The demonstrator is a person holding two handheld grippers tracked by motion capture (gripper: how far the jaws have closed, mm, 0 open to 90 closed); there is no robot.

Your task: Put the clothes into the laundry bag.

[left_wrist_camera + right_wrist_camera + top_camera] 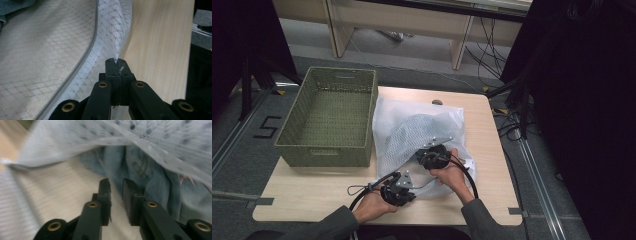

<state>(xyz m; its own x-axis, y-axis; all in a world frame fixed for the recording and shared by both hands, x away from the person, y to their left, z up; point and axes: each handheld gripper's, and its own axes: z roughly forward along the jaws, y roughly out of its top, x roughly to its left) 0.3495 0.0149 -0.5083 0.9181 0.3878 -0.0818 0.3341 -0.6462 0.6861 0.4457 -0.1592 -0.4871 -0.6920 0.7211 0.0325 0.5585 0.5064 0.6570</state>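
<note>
A white mesh laundry bag [422,117] lies on the wooden table [312,195] with a blue-grey garment [411,131] inside it. At the bag's near edge my left gripper [421,185] is shut on the mesh; in the left gripper view the jaws [117,63] pinch the white mesh edge [110,37] beside the grey zipper [85,55]. My right gripper [424,155] reaches into the bag's mouth. In the right gripper view its jaws [116,183] stand a narrow gap apart with nothing between them, under the lifted mesh [150,135], pointing at the garment [150,172].
A green woven basket [327,155] stands empty at the table's left side, next to the bag. Bare wood [155,50] lies to the right of the bag. Black stands and cables crowd the floor beyond the right edge.
</note>
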